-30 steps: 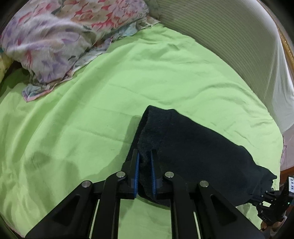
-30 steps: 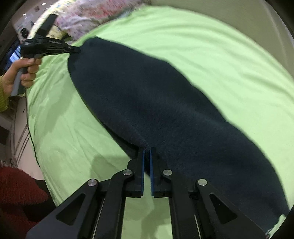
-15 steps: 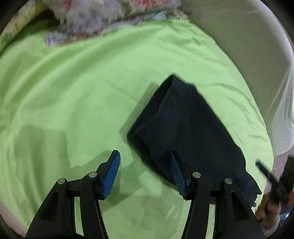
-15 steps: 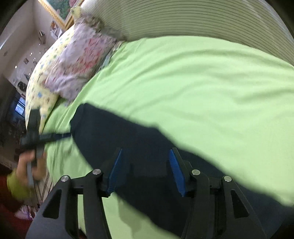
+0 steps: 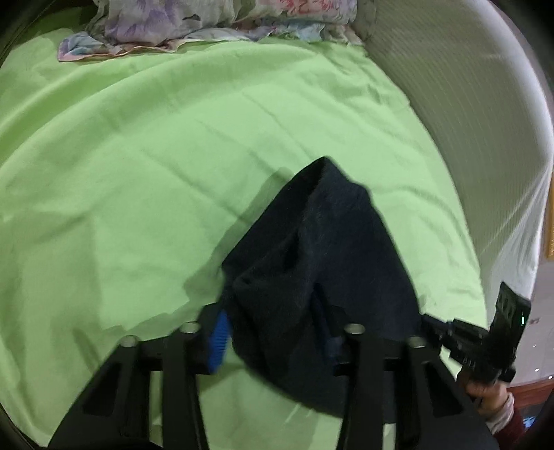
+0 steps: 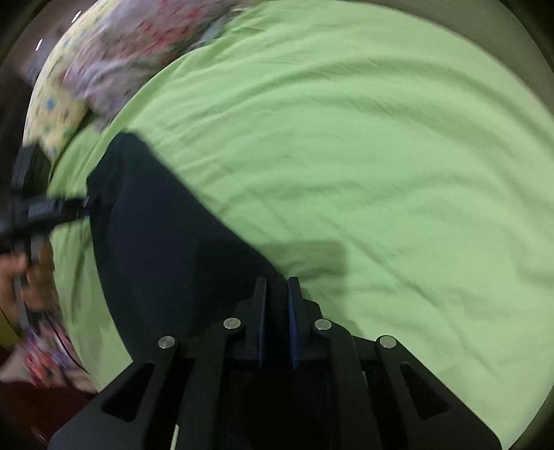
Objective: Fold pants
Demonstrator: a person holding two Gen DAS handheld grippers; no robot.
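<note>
Green sheet (image 5: 138,173) on a bed, flowery pillows (image 5: 173,20) far off. Left gripper (image 5: 273,325) wide, dark pants (image 5: 329,242) bunched between, ready to pinch. Right gripper (image 6: 276,297) narrow, pinching the other near end, likely for lifting both ends into a fold.

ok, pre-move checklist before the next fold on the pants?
1. Left claw around the pants: ok, fabric bunched between the open pads.
2. Left claw clamped: not ok.
3. Right claw on the pants' other end: ok, pads nearly together with dark cloth between them.
4. Pants flat: not ok, humped near the left claw.
5. Green sheet free ahead: ok.
6. Floral pillow apart: ok.
</note>
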